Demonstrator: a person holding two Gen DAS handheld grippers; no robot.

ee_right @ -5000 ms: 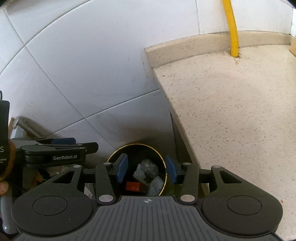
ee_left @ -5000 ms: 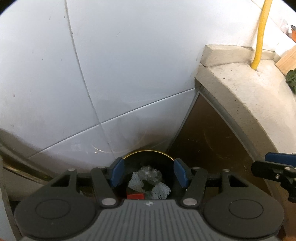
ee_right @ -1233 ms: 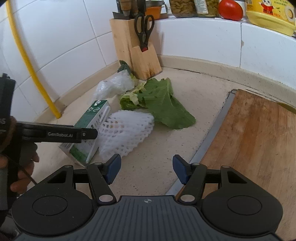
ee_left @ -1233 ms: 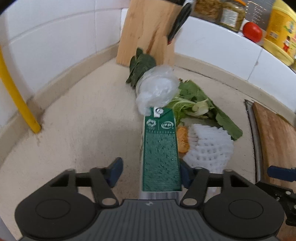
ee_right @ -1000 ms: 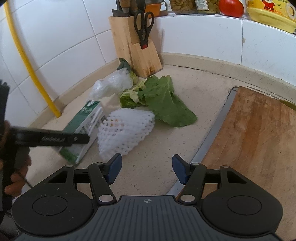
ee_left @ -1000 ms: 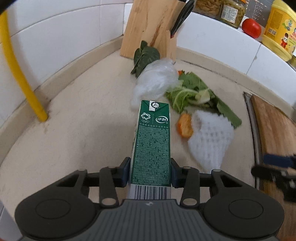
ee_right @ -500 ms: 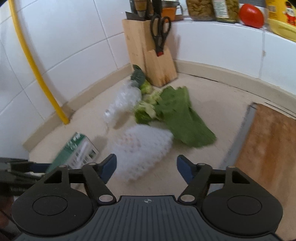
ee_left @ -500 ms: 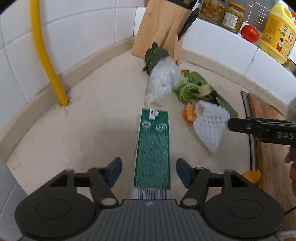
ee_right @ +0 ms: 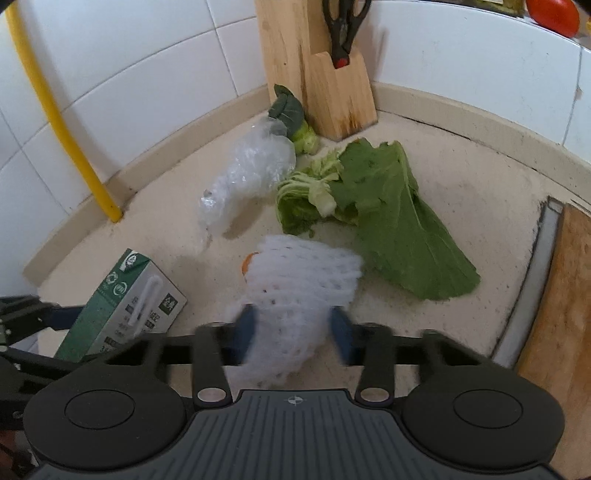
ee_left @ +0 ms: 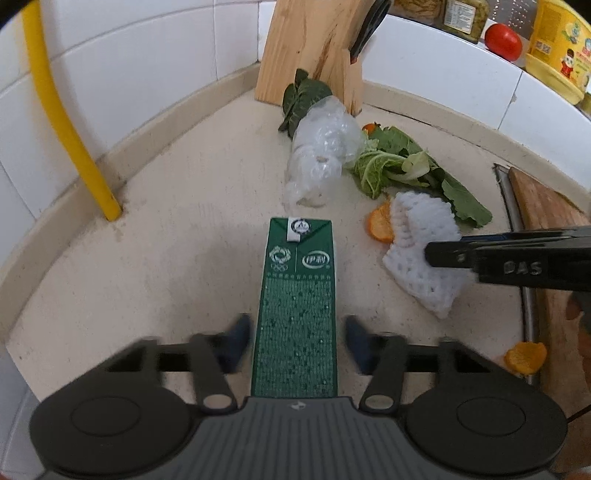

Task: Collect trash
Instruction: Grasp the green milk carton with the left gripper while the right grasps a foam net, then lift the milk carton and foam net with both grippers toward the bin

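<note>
Both grabs are under way. The left gripper [ee_left: 295, 343] has just been closing around the green milk carton [ee_left: 297, 295]; its right pad is not yet touching. The right gripper [ee_right: 291, 332] has just been closing and pinches the white foam fruit net [ee_right: 295, 291]. The crumpled plastic bag [ee_right: 247, 181], leafy greens [ee_right: 388, 218] and orange peel [ee_left: 380, 225] by the knife block [ee_right: 321, 70] remain.

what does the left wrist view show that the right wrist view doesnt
Only the left wrist view shows the yellow bottle and jar on the ledge, plus an orange peel near the wooden board. Only the right wrist view shows the scissors whole in the knife block. Both show the green carton between the left gripper fingers, the white foam net between the right gripper fingers, both sets just closing, and the plastic bag, leafy greens and yellow pipe.
</note>
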